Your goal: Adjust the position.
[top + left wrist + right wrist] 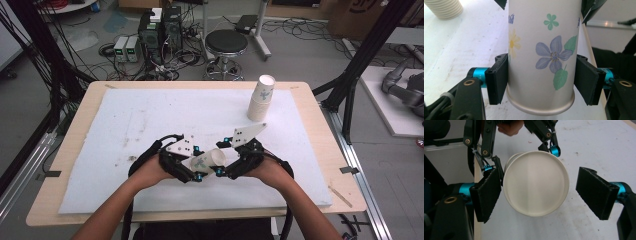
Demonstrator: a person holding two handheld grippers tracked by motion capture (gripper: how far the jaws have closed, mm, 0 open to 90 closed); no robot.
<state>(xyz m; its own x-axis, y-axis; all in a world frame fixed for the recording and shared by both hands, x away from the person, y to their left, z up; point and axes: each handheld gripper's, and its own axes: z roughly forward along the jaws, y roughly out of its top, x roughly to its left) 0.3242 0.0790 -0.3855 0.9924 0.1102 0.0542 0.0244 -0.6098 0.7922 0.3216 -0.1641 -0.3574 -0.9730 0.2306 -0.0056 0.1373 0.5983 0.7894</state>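
A flower-printed paper cup [206,161] is lying on its side just above the white foam mat [150,120], near the front middle of the wooden table [310,115], held between two hand-held grippers. The left gripper [541,77] is clamping the cup's wall near its rolled base rim, its black ribbed pads [497,77] pressing both sides. The cup is showing blue and yellow blossoms, a small teal flower and green leaves on smooth white paper. Facing it, the right gripper [539,195] is standing released, its jaws wide on either side of the cup's round end; the left pad [486,192] is sitting right against the rim, the other well clear. Whether anything is inside the cup cannot be told. Toward the table's far right, a stack of nested paper cups [262,98] is standing upright, ridged rims layered.
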